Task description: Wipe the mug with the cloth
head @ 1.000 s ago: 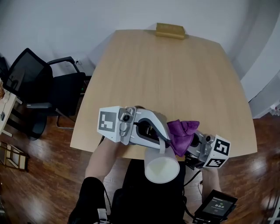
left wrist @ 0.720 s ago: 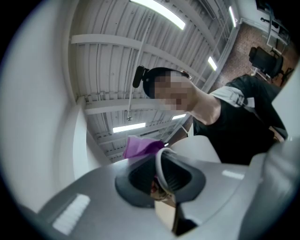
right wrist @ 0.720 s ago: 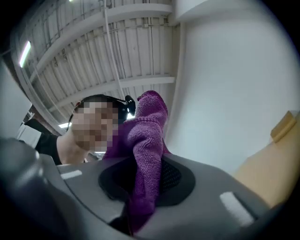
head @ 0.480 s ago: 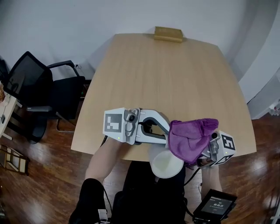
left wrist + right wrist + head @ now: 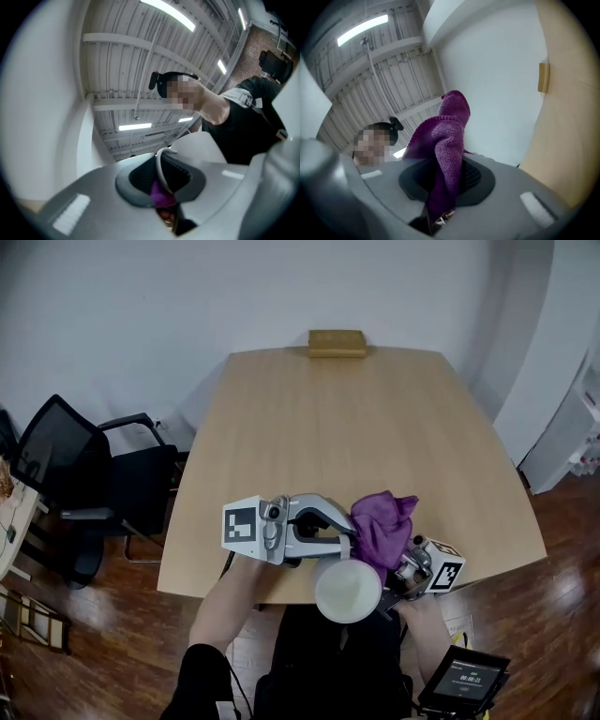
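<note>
A white mug [image 5: 348,590] hangs in the air over the near edge of the wooden table [image 5: 375,427], with its mouth facing up toward the head view. My left gripper [image 5: 344,549] is shut on it: in the left gripper view a thin white edge of the mug [image 5: 161,171] sits pinched between the pads. The purple cloth [image 5: 382,526] lies bunched against the mug's far right side. My right gripper [image 5: 401,563] is shut on the cloth. In the right gripper view the cloth [image 5: 447,140] stands up from between the jaws. A bit of purple cloth [image 5: 161,200] shows behind the left jaws.
A small wooden block [image 5: 337,343] lies at the table's far edge. A black office chair [image 5: 84,465] stands on the floor to the left. A dark device with a lit screen [image 5: 464,679] is at the lower right, beside the person's lap.
The right gripper has rolled and moved. The cloth was spread wide over the mug's right side half a second ago and is now bunched higher against it. The mug has barely shifted.
</note>
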`<state>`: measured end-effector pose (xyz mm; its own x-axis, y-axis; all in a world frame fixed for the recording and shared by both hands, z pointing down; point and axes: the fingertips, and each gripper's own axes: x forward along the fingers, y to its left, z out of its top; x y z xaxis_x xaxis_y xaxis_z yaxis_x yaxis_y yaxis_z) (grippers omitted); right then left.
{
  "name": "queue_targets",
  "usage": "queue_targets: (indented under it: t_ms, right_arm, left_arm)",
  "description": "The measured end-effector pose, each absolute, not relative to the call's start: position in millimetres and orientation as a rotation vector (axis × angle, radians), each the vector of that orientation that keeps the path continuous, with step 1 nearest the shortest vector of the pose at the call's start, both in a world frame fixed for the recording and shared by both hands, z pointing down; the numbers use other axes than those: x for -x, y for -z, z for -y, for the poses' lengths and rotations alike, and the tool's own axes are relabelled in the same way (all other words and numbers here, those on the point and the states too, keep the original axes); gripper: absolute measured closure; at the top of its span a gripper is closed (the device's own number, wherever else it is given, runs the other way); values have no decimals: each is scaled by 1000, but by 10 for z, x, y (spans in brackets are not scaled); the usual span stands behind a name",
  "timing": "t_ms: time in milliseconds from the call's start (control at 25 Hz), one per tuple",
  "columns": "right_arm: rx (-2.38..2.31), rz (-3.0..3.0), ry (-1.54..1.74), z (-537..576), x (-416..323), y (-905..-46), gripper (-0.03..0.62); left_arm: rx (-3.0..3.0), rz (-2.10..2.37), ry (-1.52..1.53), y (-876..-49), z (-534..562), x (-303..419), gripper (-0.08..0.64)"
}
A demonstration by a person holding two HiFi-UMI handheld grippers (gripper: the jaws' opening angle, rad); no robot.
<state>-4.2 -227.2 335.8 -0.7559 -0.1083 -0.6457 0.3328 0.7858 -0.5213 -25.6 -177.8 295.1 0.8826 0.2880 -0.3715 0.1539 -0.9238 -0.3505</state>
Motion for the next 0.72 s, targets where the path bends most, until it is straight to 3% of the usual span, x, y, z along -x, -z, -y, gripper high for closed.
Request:
queue_targets:
  t_ms: [240,520,720]
  right_arm:
    - [150,-2596,851,2402,285,-3755,528]
    - [418,-2595,758,2530,13,-3724,526]
    - [485,-2489,633,2550,-143,-3450,526]
  left_arm:
    - [2806,222,-898,-2706,1985,450,502]
    - [3123,-501,-1815,-2913,3163,1016,503]
    - [3056,-948,-2002,-3149,3343,1233,502]
